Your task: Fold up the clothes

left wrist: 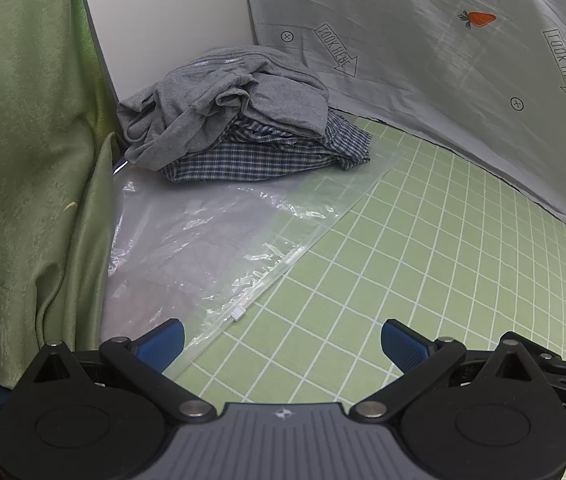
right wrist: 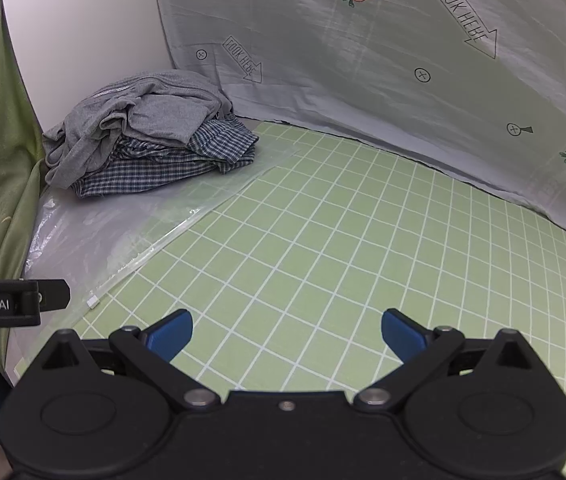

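Hovering empty, left gripper (left wrist: 283, 344) and right gripper (right wrist: 287, 334) fully spread; grey top (left wrist: 223, 100) upper left looks soft, floppy; pinch its loose edge.

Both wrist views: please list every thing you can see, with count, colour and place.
grey garment: one, grey, on top of the pile at far left
checked garment: at least one, blue-white, under the grey garment
plastic bag: one, clear, flat under and before the pile
grid sheet: one, green with white lines, covering the surface
printed cloth: one, pale grey with carrots, behind
green fabric: one, left
left gripper: one, black-blue, open
right gripper: one, black-blue, open
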`<state>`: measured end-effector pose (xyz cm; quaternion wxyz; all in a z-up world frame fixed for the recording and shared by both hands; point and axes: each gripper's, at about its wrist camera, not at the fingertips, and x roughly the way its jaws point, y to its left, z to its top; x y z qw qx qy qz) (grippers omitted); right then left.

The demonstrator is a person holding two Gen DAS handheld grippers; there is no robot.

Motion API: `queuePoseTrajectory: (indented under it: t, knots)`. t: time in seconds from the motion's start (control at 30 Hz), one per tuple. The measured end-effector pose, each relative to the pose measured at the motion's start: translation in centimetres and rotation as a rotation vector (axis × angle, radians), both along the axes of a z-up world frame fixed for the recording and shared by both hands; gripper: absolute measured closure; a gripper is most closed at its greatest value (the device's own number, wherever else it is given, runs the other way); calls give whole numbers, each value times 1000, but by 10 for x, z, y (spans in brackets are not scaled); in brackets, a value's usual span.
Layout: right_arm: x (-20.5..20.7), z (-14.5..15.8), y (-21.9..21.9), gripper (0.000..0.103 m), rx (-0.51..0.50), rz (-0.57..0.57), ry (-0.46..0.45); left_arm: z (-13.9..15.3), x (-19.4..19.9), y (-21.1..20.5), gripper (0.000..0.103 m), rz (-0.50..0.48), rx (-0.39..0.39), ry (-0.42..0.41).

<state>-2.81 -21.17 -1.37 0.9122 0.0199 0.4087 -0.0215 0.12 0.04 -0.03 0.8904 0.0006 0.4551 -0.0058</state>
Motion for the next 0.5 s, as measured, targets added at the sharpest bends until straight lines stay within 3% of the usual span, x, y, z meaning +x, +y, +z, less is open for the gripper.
queuePoseTrajectory:
  t: [0.5]
  knots:
    - [1,0,-2,1,-4,-6,-1,0,0,-5,0,4,6,-6]
